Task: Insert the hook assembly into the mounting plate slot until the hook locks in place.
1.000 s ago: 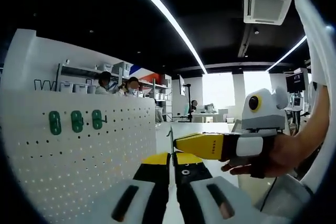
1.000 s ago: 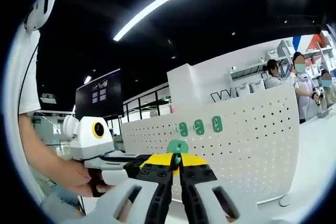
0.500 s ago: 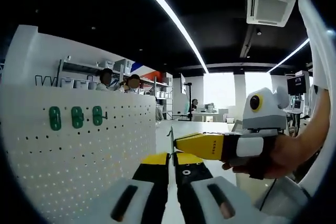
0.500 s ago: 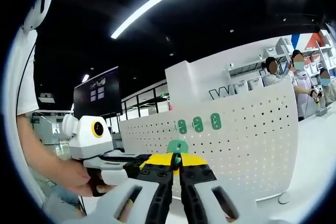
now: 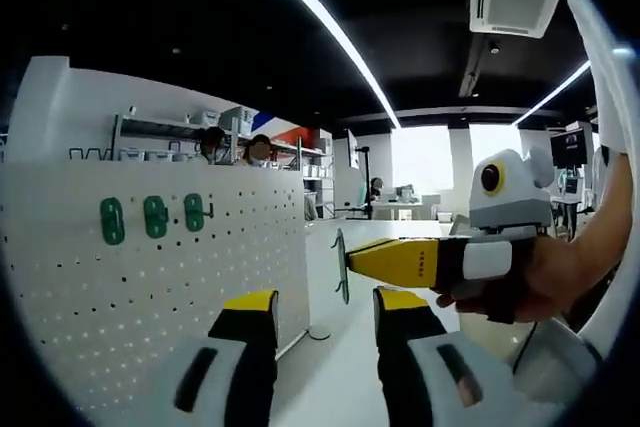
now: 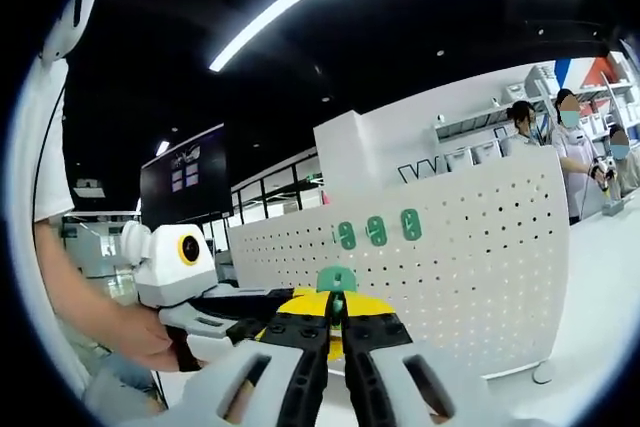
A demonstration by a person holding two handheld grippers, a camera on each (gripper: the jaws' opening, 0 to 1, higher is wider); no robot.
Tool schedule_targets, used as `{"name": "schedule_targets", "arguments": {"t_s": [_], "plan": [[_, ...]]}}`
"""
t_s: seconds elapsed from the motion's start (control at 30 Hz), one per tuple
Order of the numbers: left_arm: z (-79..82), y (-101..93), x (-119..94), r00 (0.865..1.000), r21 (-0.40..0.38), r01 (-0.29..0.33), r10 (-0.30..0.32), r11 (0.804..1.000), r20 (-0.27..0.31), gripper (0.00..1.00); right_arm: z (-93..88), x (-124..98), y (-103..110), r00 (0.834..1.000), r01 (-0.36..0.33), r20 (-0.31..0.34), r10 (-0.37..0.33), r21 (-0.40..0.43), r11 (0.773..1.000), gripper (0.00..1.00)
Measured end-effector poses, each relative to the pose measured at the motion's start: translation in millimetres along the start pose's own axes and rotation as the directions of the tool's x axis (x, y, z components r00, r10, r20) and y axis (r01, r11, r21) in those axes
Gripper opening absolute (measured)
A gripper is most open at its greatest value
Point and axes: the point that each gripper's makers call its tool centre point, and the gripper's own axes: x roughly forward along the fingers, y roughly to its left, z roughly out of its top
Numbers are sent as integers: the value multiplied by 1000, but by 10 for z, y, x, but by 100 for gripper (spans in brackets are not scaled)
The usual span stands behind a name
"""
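Our left gripper (image 5: pixel 325 332) gapes wide, our right gripper (image 6: pixel 337 319) pinches the small green plastic hook (image 6: pixel 337 280) at lower centre; misalignment with the white perforated board (image 6: pixel 480 267) could jam it.

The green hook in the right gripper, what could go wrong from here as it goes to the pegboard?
The green hook is pinched by a small part at the right gripper tips, so it might twist or slip when pushed into the pegboard. Three green hooks already sit in a row, so it could bump them. The left gripper is open and holds nothing, so the free-standing board might shift.
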Motion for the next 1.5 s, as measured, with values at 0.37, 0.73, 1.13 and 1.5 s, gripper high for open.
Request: {"name": "schedule_targets", "arguments": {"t_s": [0.37, 0.73, 1.13, 1.5], "plan": [[-82, 18, 5, 1000, -27, -19, 19, 999, -20, 67, -30, -24, -30, 1000, 7, -15, -7, 19, 1000, 1], [-44, 103, -51, 999, 13, -51, 51, 999, -15, 68, 8, 7, -79, 1000, 19, -18, -19, -3, 1000, 1], [-67, 316, -318, 993, -4, -121, 121, 993, -10, 67, 99, 120, -165, 998, 40, -36, -45, -122, 992, 1], [-128, 420, -525, 984, -25, -176, 175, 984, -14, 66, 255, 216, -346, 996, 79, -26, -86, -203, 976, 1]]}}
